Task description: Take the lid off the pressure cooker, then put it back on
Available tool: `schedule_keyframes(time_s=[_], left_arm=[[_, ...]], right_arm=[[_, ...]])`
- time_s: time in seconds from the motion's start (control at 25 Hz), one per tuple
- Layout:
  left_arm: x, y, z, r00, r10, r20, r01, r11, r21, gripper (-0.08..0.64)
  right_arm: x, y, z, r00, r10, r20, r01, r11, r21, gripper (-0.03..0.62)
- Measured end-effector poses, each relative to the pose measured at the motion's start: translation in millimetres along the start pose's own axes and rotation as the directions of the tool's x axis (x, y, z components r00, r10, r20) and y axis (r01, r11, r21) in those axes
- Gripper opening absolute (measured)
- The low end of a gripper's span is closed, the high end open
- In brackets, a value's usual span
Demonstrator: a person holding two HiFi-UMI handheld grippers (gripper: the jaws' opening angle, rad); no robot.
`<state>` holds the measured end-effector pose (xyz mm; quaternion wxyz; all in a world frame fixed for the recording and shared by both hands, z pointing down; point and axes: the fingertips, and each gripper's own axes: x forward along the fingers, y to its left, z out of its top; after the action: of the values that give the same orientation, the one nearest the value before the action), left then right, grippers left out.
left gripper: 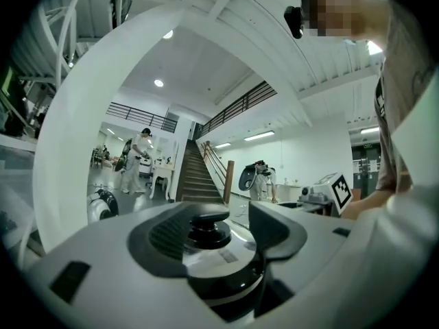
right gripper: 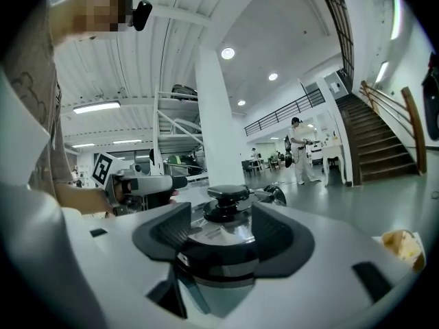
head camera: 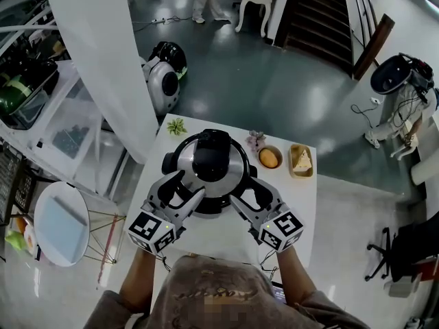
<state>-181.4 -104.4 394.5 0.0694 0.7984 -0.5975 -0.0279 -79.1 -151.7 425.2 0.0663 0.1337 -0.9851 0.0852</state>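
Note:
The pressure cooker stands in the middle of the white table, its steel lid on and the black knob on top. My left gripper is at the cooker's near left side and my right gripper at its near right side. Both are open and point inward at the lid. In the left gripper view the lid and its knob lie just ahead between the spread dark pads. The right gripper view shows the same lid and knob between its pads, which do not press on it.
Behind the cooker are a small bowl with something orange, a tray with a yellow wedge, a green sprig and a small pink object. A white pillar rises at the left. A round side table stands lower left.

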Motion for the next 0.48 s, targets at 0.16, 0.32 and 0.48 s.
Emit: schedule_keyframes(time_s=[0.16, 0.32, 0.48], left_arm=[[6.6, 5.3, 0.7, 0.998, -0.05, -0.028, 0.051, 0.997, 0.053, 0.279], [18.4, 10.9, -4.1, 0.99, -0.111, -0.087, 0.12, 0.987, 0.103, 0.282], [31.1, 18.5, -9.3, 0.981, -0.148, -0.127, 0.164, 0.978, 0.126, 0.285]], right_arm=[[12.8, 0.6, 2.3, 0.999, 0.046, -0.026, -0.046, 0.998, -0.033, 0.287], [28.0, -5.1, 7.1, 0.997, 0.067, -0.05, -0.07, 0.996, -0.063, 0.291], [42.7, -14.0, 8.3, 0.994, 0.074, -0.079, -0.08, 0.993, -0.083, 0.291]])
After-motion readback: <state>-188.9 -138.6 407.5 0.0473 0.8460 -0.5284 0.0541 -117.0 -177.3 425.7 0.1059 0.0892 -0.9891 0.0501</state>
